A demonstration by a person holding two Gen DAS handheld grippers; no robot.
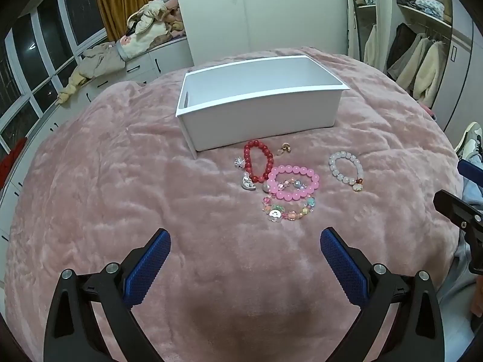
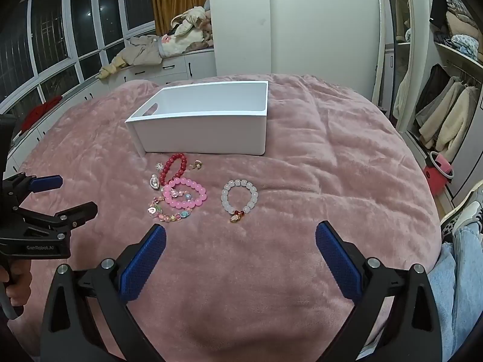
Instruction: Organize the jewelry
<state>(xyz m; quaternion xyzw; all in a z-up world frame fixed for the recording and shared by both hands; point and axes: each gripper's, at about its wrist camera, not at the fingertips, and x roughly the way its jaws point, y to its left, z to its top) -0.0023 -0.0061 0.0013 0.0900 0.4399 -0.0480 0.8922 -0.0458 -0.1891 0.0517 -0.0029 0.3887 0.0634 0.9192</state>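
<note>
A white open box (image 1: 256, 114) (image 2: 205, 134) sits on a pink blanket. In front of it lie a red bead bracelet (image 1: 248, 158) (image 2: 173, 163), a pink bead bracelet (image 1: 292, 194) (image 2: 184, 202), a multicoloured charm bracelet (image 1: 286, 211) (image 2: 169, 215), a white bead bracelet (image 1: 335, 167) (image 2: 253, 200), a small gold earring (image 1: 285, 148) (image 2: 196, 165) and silver charms (image 1: 247, 182) (image 2: 154, 181). My left gripper (image 1: 245, 236) is open and empty, short of the pile. My right gripper (image 2: 240, 230) is open and empty, just short of the white bracelet. The left gripper also shows at the left of the right wrist view (image 2: 77, 194).
The pink blanket (image 1: 120, 181) (image 2: 332, 166) covers a bed. A wardrobe with hanging coats (image 2: 446, 114) stands to the right, a clothes-strewn cabinet (image 1: 99, 60) under the windows to the left. A person's jeans-clad leg (image 2: 459, 271) is at the right edge.
</note>
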